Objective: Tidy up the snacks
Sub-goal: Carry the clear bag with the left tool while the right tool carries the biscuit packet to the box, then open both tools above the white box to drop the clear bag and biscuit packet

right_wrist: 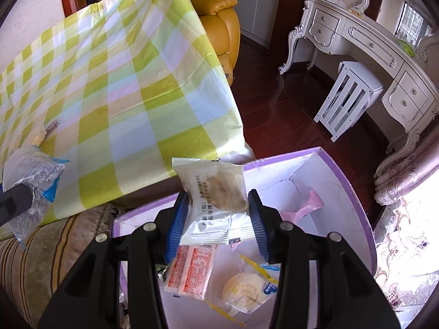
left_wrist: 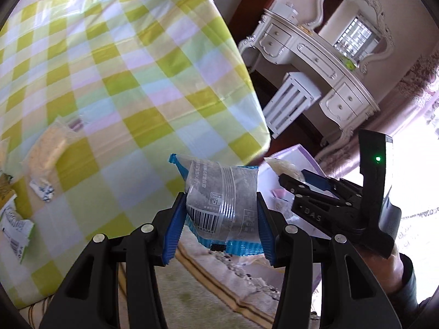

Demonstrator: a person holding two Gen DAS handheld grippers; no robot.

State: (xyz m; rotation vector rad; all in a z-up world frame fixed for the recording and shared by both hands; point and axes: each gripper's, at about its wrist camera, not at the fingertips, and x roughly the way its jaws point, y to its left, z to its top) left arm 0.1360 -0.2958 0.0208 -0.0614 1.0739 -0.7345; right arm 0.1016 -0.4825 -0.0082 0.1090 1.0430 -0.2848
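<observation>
The blue-edged snack packet [left_wrist: 222, 205] is being clamped by the left gripper [left_wrist: 219, 216], the white biscuit packet [right_wrist: 216, 203] by the right gripper [right_wrist: 219, 219]; both are judged light, crinkly and crushable, and are being gripped across the sides.

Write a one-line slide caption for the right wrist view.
Right gripper holds a white cookie packet above the purple-rimmed box already containing several wrapped snacks.

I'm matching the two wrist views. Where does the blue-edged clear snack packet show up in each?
Left wrist: blue-edged packet sits bottom centre, clamped in the left gripper.
Right wrist: same packet at the far left edge.
Shared landmark: the checked tablecloth.
</observation>
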